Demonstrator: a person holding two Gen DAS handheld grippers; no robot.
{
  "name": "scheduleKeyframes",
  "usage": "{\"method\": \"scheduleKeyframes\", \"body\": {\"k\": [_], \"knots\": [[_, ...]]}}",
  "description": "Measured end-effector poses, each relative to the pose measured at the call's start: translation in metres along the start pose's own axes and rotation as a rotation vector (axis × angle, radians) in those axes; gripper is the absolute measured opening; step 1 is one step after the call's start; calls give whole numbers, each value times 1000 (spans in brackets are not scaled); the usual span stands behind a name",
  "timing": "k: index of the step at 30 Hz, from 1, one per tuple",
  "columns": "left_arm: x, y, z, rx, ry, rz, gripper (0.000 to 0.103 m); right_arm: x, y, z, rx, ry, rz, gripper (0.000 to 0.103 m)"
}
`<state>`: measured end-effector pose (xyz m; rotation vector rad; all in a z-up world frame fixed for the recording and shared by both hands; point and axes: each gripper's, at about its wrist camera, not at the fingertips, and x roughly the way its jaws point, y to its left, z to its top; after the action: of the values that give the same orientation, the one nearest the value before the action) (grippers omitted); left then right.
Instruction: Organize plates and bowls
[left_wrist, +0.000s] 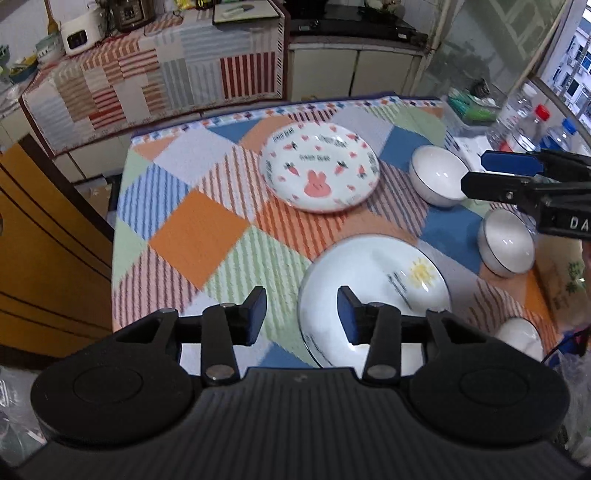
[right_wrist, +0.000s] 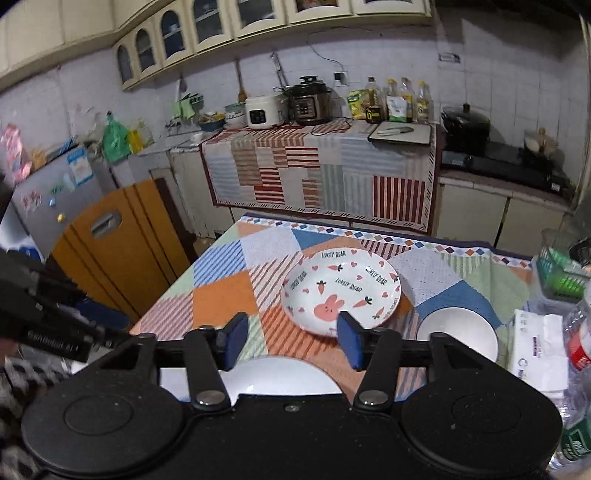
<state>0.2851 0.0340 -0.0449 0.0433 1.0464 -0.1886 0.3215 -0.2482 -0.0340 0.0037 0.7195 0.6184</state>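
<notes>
Kitchen cupboards and a cloth-draped counter (right_wrist: 321, 173) stand behind a table (left_wrist: 199, 240) covered in a patchwork cloth. On it lie two plates and three white bowls. One rabbit plate (left_wrist: 320, 168), printed with carrots, hearts and a pink rabbit, sits toward the far edge. One sun plate (left_wrist: 373, 295), white with a yellow sun, lies at the near edge. The bowls (left_wrist: 437, 175) line the right edge. Both the left gripper (left_wrist: 302, 314) and the right gripper (right_wrist: 293, 339) hang above the table, jaws parted, nothing between them.

Both wrist cameras look steeply down from above, sharing the rabbit plate (left_wrist: 320, 170) (right_wrist: 341, 291).
</notes>
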Motion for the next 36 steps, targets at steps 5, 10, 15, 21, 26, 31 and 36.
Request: {"method": "scheduleKeyframes", "body": {"k": [5,10,15,21,26,31,36], "knots": [[21,21,20,-38,-19,-10,49,30,-19,11,86,18,25,72],[61,46,35,-55,-7,6,52,63,-29,20,125,69,14,72],[102,69,40,-129,-33,0,52,95,-41,15,210,98,1,72],[145,83,35,-276,-106,-9,52,136,-52,-13,367,133,-18,72],[175,82,38,-394,-145,-62,51,166,-65,-34,519,145,-39,72],[202,71,48,-412,-156,-75,50,190,-72,-50,624,126,-62,72],[220,69,49,-454,-164,-83,48,207,-78,-60,719,85,-111,71]]}}
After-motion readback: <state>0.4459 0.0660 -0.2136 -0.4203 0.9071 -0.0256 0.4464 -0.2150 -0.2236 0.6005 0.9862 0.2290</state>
